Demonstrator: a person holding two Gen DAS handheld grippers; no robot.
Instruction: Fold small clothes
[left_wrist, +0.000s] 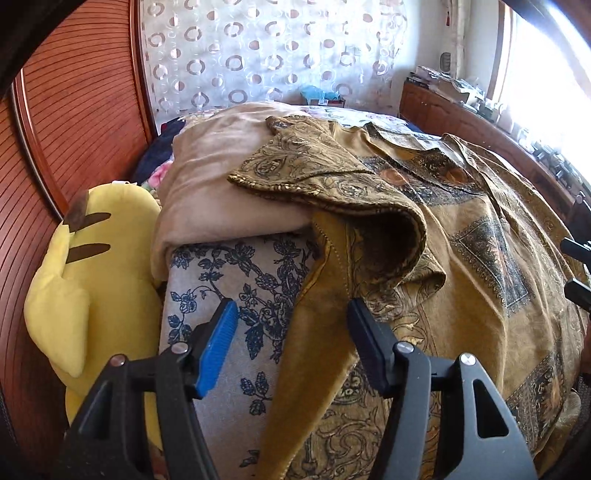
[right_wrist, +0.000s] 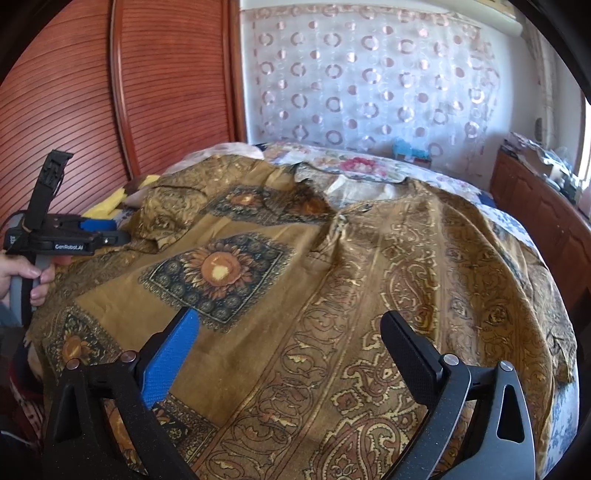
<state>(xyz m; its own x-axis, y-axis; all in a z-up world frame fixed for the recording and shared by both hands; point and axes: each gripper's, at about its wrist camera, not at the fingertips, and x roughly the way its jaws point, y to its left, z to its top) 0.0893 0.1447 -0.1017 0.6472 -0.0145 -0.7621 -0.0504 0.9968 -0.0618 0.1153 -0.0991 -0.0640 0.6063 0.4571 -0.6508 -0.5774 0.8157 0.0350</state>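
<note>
A mustard-gold patterned blouse (right_wrist: 332, 266) with sunflower squares and paisley bands lies spread front-up on the bed. In the left wrist view the blouse (left_wrist: 480, 258) has its left sleeve (left_wrist: 332, 192) folded up and back over itself, resting partly on a beige pillow. My left gripper (left_wrist: 291, 325) is open and empty, just above the blouse's side edge below that sleeve. It also shows in the right wrist view (right_wrist: 99, 230), held by a hand. My right gripper (right_wrist: 291, 332) is open and empty, hovering above the lower middle of the blouse.
A beige pillow (left_wrist: 214, 184) and a yellow plush toy (left_wrist: 92, 258) lie at the bed's left by the wooden headboard (left_wrist: 74, 110). A blue-flowered sheet (left_wrist: 229, 280) covers the bed. A wooden cabinet (right_wrist: 546, 221) with clutter stands at the right; a sheer curtain (right_wrist: 369, 81) hangs behind.
</note>
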